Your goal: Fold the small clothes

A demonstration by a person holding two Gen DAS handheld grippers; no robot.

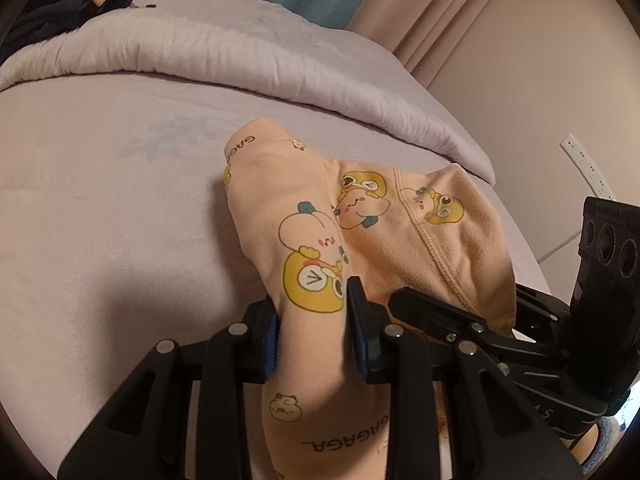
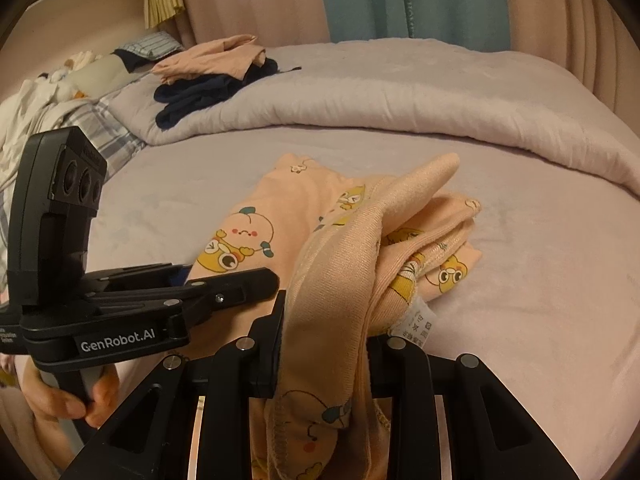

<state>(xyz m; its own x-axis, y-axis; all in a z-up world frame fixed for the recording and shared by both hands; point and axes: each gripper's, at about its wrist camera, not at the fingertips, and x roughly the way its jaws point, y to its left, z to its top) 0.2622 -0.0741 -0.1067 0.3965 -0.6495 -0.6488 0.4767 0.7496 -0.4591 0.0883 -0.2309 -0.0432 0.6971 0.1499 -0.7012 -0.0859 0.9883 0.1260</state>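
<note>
A: What does the left wrist view show?

B: The left gripper (image 1: 312, 308), black with blue pads, has its jaws clamped on a fold of the small peach cotton garment printed with yellow cartoon figures (image 1: 304, 240). The cloth runs up between the fingers and drapes forward onto the pale lilac bedsheet (image 1: 100, 220). To the right, the right gripper (image 1: 460, 320) also reaches into the same garment, near its stitched hem. Behind lies a rolled lilac quilt (image 1: 240, 56), with pink curtains (image 1: 448, 8) beyond.

A: And the right wrist view?

B: The right gripper (image 2: 328, 344) is clenched on a ribbed peach edge of the garment (image 2: 340, 260), which bunches up between its fingers; a white care label (image 2: 418, 326) hangs at the right. The rest of the garment lies crumpled on the bedsheet (image 2: 540, 280), just ahead. The left gripper (image 2: 224, 284) comes in from the left, its tips on the fabric. A stack of folded peach and navy clothes (image 2: 212, 76) sits on the quilt (image 2: 400, 92), well apart.
</note>
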